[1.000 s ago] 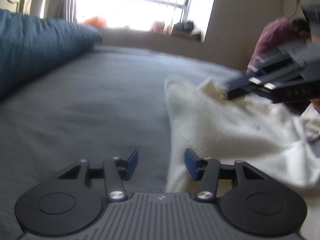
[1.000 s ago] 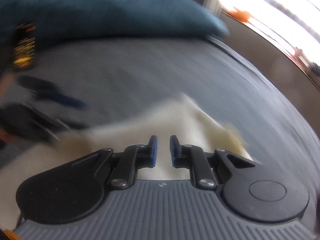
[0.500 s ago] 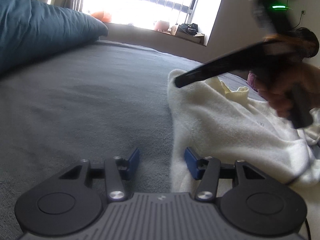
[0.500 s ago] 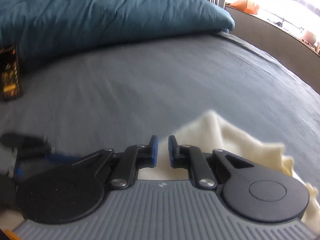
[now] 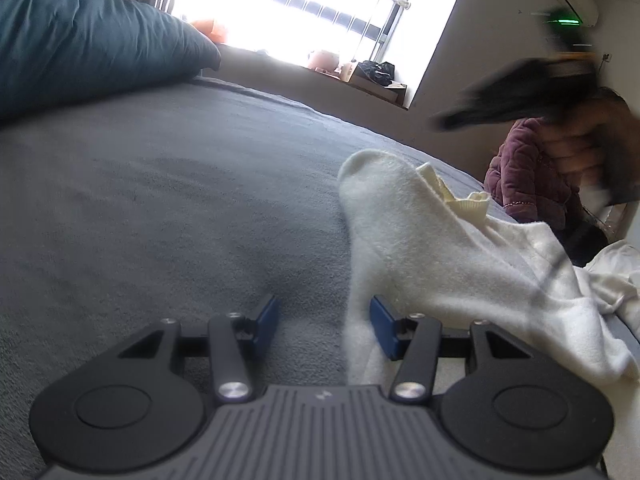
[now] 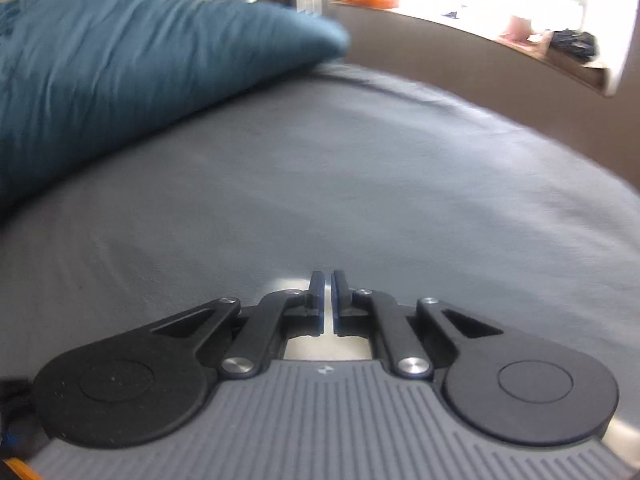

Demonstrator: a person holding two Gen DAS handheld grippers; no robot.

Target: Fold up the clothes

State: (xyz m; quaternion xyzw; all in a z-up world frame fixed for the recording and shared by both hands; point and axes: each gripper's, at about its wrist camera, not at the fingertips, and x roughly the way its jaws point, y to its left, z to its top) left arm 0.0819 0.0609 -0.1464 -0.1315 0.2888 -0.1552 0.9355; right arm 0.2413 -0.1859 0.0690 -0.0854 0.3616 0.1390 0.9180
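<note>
Left claw over the grey bed, its blue pads standing apart and gripping nothing; the near edge of the cream garment lies between them, hard by the right-hand pad, with bare sheet under the left-hand one; from that edge the garment spreads ahead and to the right of the claw, flat on the bed, its rounded end farthest forward; a pale yellow ribbed piece shows at its far right side; more white cloth bunches at the right edge beyond it. Ahead and to the left, a teal duvet; straight ahead, a bright window above a sill bearing small items. Right claw appears up and to the right as a dark blur, held in a hand, well above the garment; behind it, a maroon quilted jacket. In the right wrist view, the right claw has its pads together with a slit of light between them; whether any cloth is clamped cannot be told; a pale patch shows below the fingers; ahead, bare bed; ahead left, the duvet.
</note>
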